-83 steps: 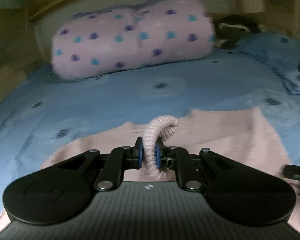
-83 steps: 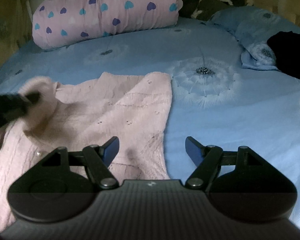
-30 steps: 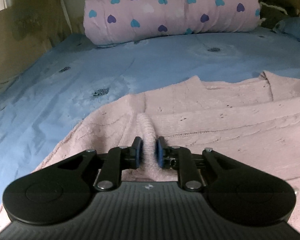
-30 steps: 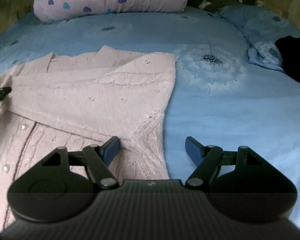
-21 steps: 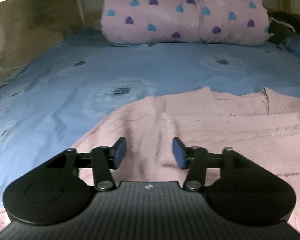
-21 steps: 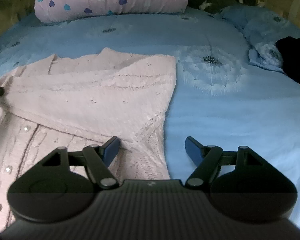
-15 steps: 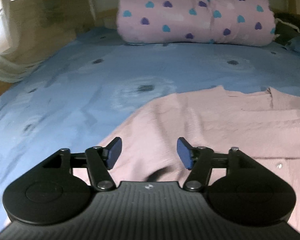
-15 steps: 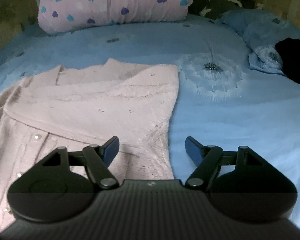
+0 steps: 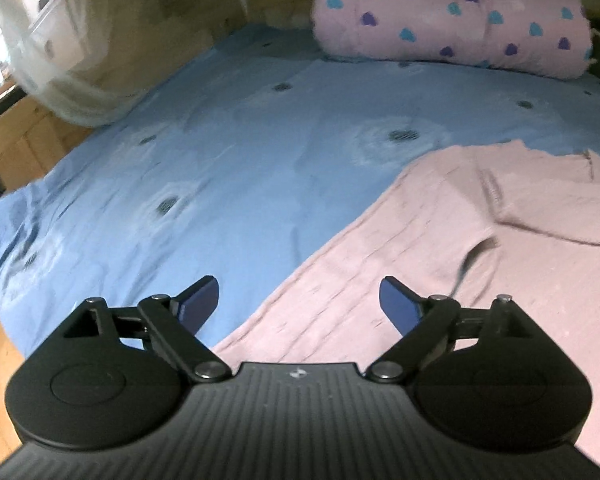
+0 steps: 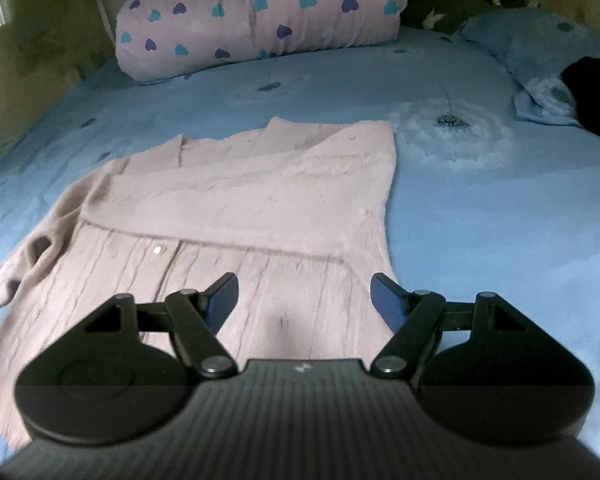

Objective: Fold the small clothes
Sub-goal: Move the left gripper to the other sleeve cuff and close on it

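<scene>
the left gripper (image 9: 300, 304) has just been opening and its blue fingers (image 9: 198, 300) now stand wide apart, released, with nothing between them. below the gap lies the edge of the pink cardigan (image 9: 440, 248) where it meets the blue sheet (image 9: 220, 160); the left finger hangs over sheet, the right one over knit, and neither touches the cloth as far as the view shows.

the right gripper (image 10: 304, 300) also has its fingers (image 10: 386, 300) spread, a little less wide, empty. they hover above the cardigan's (image 10: 260, 208) lower part, near its right edge, without gripping it.

the cardigan lies flat on the bed in the centre of the right wrist view and at the right of the left wrist view. one sleeve is folded across the chest as a band running from left to right; a button (image 10: 157, 249) shows just under that band, and a small fold stands up at its left side.

a pink bolster (image 10: 260, 16) with hearts lies at the top of the frame, a dark garment (image 10: 596, 84) at the right edge beside a blue pillow (image 10: 540, 48).
</scene>
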### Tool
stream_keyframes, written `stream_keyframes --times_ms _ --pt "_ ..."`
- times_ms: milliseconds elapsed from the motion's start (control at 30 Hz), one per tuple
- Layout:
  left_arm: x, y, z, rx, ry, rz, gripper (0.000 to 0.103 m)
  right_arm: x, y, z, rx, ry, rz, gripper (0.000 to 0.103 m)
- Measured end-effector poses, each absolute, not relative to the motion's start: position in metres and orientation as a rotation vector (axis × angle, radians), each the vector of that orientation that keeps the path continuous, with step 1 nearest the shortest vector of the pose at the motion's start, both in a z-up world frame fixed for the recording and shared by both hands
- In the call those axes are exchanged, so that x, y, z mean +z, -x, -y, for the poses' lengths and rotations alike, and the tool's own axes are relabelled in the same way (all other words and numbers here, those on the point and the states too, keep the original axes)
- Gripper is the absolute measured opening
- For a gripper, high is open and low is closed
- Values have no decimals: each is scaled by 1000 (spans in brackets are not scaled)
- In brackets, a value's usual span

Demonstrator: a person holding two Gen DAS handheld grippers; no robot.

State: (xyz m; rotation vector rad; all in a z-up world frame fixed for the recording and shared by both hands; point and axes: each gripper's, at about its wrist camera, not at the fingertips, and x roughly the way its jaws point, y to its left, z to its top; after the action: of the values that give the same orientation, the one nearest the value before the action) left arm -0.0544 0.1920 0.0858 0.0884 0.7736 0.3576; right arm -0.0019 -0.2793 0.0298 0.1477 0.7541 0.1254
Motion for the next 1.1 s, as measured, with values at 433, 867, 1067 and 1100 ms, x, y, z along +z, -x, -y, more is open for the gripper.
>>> stream_keyframes --times_ms 433,867,1067,1100 --pt "47 90 -266 416 52 -838 93 31 90 257 163 -120 -739 74" --pt "6 108 -288 383 249 -820 93 23 118 247 153 -110 -773 74" --pt "-3 108 -294 515 227 -827 93 19 118 249 142 -115 -779 74" --pt "-2 109 -294 508 228 -821 93 17 117 249 138 -114 -783 74"
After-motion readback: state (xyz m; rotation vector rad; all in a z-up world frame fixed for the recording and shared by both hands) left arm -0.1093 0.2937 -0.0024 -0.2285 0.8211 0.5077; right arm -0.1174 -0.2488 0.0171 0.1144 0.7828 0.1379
